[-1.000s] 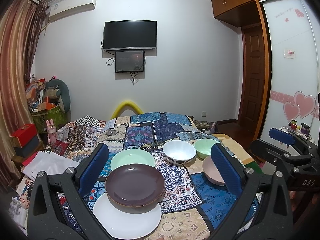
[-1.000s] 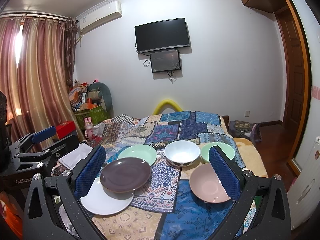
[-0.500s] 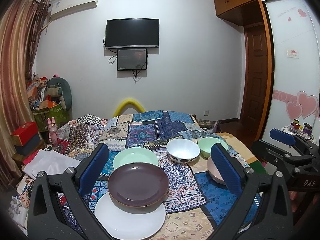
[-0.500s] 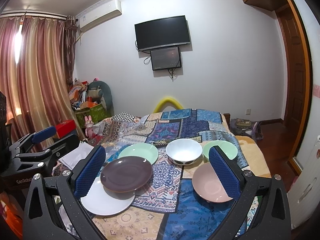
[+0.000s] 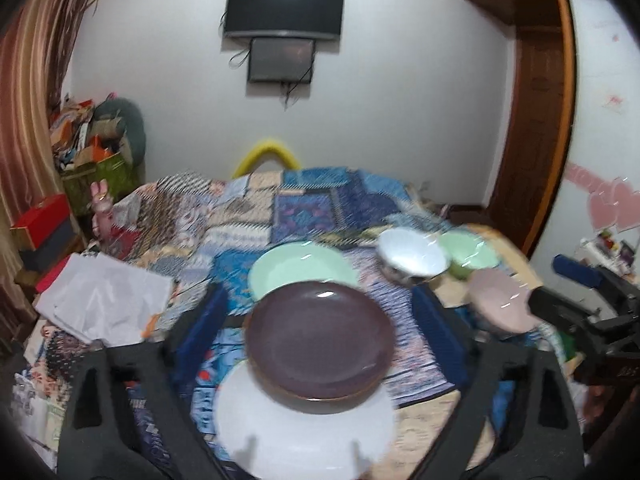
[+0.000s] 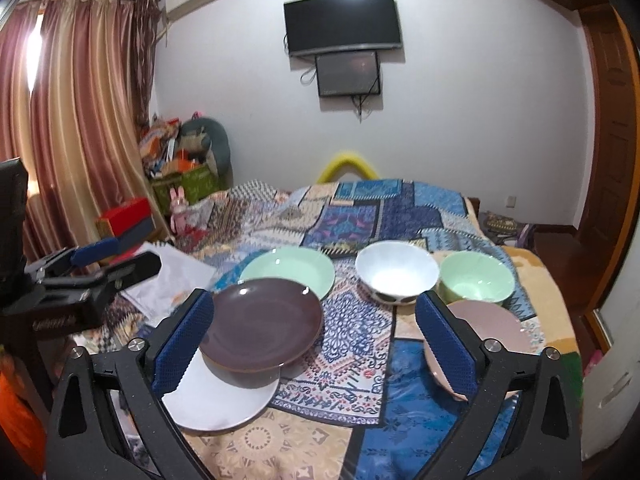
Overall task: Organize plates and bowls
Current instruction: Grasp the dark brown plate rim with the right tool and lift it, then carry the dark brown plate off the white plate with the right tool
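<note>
On the patchwork bedspread (image 6: pixel 360 216) a dark brown plate (image 6: pixel 262 330) lies partly on a white plate (image 6: pixel 218 400), with a light green plate (image 6: pixel 290 270) behind. To the right are a white bowl (image 6: pixel 396 272), a green bowl (image 6: pixel 476 278) and a pink bowl (image 6: pixel 488 322). My left gripper (image 5: pixel 320 328) is open and empty, its fingers either side of the brown plate (image 5: pixel 320 344), above the white plate (image 5: pixel 304 428). My right gripper (image 6: pixel 314 340) is open and empty, above the cloth between brown plate and pink bowl.
White papers (image 5: pixel 104 296) lie at the bed's left edge. A red box (image 6: pixel 124 216) and clutter stand by the curtain on the left. A TV (image 6: pixel 342 22) hangs on the far wall. A wooden door (image 6: pixel 604 184) is at right.
Both grippers have moved forward and lower toward the dishes. The left view is now motion-blurred and closer to the brown plate. No dish has moved.
</note>
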Available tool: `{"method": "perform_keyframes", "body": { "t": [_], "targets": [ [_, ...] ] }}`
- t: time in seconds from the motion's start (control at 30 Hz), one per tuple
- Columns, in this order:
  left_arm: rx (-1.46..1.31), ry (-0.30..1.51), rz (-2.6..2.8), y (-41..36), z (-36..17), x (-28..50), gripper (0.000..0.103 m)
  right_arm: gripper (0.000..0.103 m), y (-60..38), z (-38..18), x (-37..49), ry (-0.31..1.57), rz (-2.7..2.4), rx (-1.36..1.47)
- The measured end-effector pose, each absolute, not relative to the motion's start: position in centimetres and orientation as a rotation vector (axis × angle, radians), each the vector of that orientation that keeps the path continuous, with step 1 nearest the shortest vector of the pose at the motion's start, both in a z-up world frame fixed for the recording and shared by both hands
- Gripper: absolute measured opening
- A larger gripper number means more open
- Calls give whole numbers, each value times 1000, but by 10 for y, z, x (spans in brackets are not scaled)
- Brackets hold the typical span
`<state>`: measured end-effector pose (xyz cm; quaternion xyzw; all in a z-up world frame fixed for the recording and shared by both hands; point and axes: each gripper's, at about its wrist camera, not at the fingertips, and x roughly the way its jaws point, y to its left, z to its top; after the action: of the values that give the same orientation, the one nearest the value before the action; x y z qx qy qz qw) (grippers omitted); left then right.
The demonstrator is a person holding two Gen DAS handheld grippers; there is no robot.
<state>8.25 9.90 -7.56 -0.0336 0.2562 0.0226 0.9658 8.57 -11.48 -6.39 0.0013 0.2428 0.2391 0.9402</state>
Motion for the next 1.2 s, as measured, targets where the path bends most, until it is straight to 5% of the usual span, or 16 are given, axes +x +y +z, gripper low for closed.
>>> {"method": "perform_keyframes", "body": {
  "t": [0.43, 0.8, 1.2],
  "targets": [
    [-133, 804, -8, 175, -165, 158, 50, 51, -76, -133, 156, 772, 516, 16],
    [-159, 887, -55, 200, -201, 194, 33, 31, -62, -174, 181, 911, 497, 11],
    [-212, 945, -101, 205, -214, 210, 23, 24, -57, -187, 197, 957, 500, 49]
  ]
}}
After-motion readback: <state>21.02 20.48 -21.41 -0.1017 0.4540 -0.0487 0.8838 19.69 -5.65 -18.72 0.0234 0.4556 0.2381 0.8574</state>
